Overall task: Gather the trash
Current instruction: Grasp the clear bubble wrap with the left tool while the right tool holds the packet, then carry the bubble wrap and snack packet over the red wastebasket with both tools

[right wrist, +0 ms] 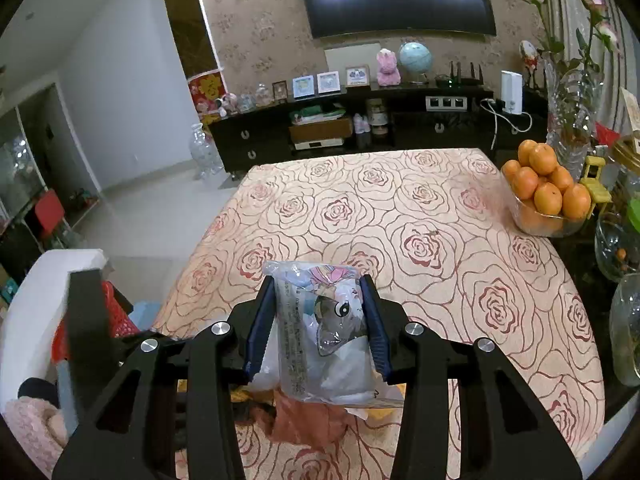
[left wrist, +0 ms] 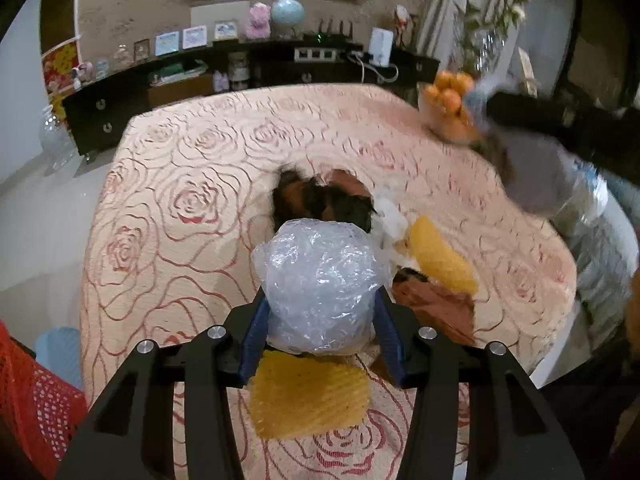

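While the right gripper (right wrist: 320, 320) held a printed plastic packet (right wrist: 324, 328) above the surface (right wrist: 460, 248), the left gripper (left wrist: 320, 300) had its fingers (left wrist: 256, 332) clamped on a crumpled clear plastic wad (left wrist: 320, 280), directly ahead, over yellow foam netting (left wrist: 308, 396).

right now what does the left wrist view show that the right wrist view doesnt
Only the left wrist view: the left claw closed on a ball of clear plastic, two yellow pieces and dark scraps on the table.

Only the right wrist view: the right claw shut on a printed plastic packet, plus a sharp look at glass vases at the table's right side.

Both: the rose tablecloth, the bowl of oranges, the dark cabinet and the TV.
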The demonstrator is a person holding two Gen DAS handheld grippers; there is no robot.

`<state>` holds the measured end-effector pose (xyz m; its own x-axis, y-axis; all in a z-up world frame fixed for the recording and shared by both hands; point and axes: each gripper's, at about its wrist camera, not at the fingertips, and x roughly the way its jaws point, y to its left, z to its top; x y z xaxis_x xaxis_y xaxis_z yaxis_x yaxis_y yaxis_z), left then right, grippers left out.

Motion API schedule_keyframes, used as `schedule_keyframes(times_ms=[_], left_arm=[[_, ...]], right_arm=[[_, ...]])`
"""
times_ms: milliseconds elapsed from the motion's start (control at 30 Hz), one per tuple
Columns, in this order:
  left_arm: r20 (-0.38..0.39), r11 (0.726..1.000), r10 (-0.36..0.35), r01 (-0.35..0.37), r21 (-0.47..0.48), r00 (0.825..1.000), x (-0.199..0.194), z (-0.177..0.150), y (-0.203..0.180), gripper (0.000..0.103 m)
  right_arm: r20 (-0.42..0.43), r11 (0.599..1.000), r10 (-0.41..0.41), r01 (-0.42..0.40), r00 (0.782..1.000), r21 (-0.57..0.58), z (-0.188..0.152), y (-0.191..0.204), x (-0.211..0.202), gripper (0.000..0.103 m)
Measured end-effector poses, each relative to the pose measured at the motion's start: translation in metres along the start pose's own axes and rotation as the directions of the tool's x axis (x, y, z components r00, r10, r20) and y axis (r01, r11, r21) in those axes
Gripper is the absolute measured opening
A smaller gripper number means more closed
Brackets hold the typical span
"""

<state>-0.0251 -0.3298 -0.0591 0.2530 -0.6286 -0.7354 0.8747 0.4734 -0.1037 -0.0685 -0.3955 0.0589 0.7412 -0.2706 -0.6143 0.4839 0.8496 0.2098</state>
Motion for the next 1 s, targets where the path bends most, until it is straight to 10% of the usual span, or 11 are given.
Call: schedule_keyframes(times_ms=[367,1000], left_arm=[[0.168,0.994,0.085,-0.073,-0.076,0.982,-0.070,0.010,0.030,0.047],[0.245,0.936,0.329,-0.282,-0.208,0.912,-0.134,0.005,0.083,0.047]], right_arm=[[0.021,1.000,0.000,0.001,1.000,-0.007,0.000,0.005,-0.002,0.041],[0.040,0.996,0.033,-0.030,0.999,-0.079,0.008,0.056,0.010,0.041]])
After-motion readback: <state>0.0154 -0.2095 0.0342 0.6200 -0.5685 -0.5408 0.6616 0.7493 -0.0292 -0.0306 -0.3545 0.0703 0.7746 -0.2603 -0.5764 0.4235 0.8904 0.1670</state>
